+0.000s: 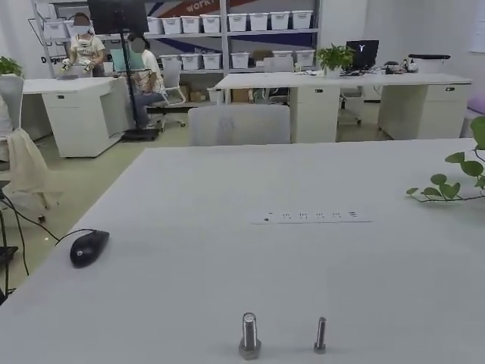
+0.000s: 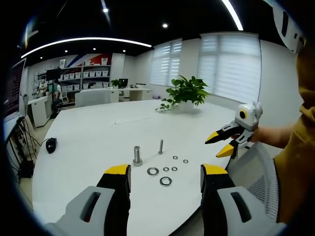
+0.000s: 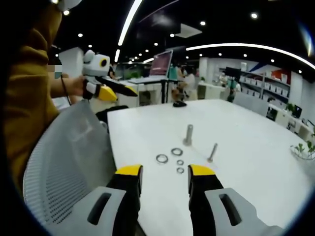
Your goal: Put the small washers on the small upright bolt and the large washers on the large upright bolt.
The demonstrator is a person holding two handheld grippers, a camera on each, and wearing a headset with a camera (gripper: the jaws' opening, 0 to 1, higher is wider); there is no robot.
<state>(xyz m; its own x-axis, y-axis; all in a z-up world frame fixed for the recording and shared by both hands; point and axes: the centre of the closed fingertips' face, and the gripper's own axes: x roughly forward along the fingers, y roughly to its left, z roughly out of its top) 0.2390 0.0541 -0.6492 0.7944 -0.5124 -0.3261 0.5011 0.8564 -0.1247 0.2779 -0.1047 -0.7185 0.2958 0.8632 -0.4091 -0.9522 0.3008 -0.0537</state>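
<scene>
The desk (image 1: pixel 303 258) lay broad and pale in front of me, with all the work gathered near its front edge. My left hand-held gripper (image 2: pixel 166 171) was held back from that edge with its jaws spread wide and nothing between them. My right hand-held gripper (image 3: pixel 165 170) was likewise parted and empty, off to the side above the chair back.

The large bolt (image 1: pixel 250 336) stood upright on its head, and the small bolt (image 1: pixel 320 335) stood upright just beside it. Two large washers (image 2: pixel 153 171) lay flat on the desk between the bolts and me. Several small washers (image 2: pixel 174 157) lay scattered close by them, some nearly touching the large ones.

No washer was on either bolt, so I judged the first pick was the step in hand. A flat washer gives little to grip, so I reckoned on coming down steeply with the jaws narrowed and nipping one across its rim. I would take an outlying washer first, so as not to nudge its neighbours. I would then lower it level over the matching bolt so the hole met the tip squarely without tipping the bolt.
</scene>
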